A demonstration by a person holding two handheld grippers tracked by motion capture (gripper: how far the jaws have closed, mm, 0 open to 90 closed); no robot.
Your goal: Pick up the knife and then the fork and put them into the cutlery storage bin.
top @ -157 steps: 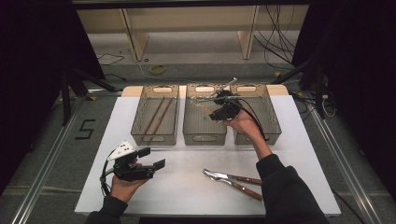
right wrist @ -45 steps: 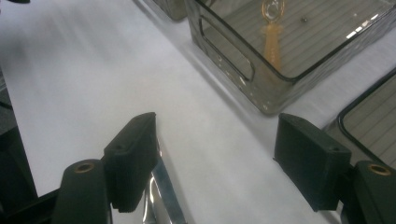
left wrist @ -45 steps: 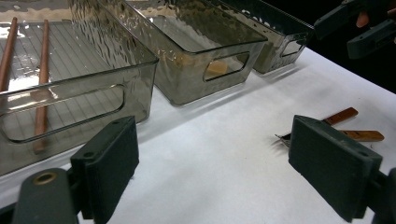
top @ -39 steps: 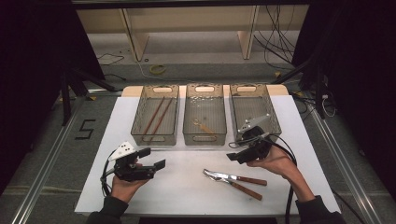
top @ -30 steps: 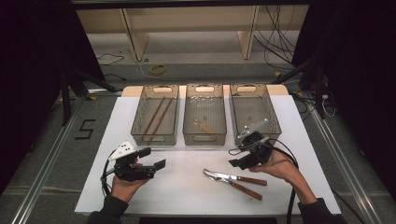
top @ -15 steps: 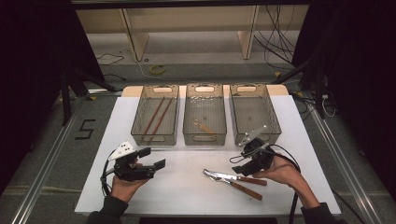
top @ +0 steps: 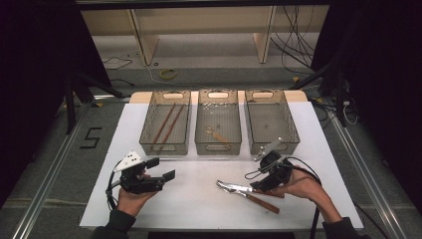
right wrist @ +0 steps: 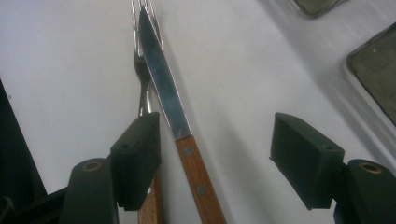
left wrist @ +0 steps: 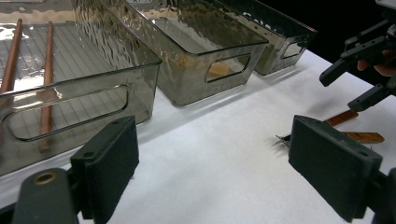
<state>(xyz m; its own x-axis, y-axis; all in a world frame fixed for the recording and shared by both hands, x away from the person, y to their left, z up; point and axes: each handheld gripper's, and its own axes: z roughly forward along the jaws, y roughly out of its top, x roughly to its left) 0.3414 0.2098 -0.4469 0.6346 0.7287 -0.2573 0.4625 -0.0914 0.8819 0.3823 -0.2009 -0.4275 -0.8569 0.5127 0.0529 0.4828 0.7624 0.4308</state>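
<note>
We hold the right gripper [top: 262,182] low over the knife [right wrist: 176,122] and fork [right wrist: 142,70], which lie side by side on the white table [top: 199,199] at about five o'clock from the middle bin [top: 218,122]. Its jaws gape, having just been closing a little, the knife handle between them untouched. The left gripper [top: 161,169], at seven o'clock, stands open and empty.

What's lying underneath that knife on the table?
A fork lies under the knife: its tines poke out past the blade tip and its neck runs alongside. The right gripper, jaws open, straddles the knife's wooden handle. The left jaw covers most of the fork's handle.
</note>
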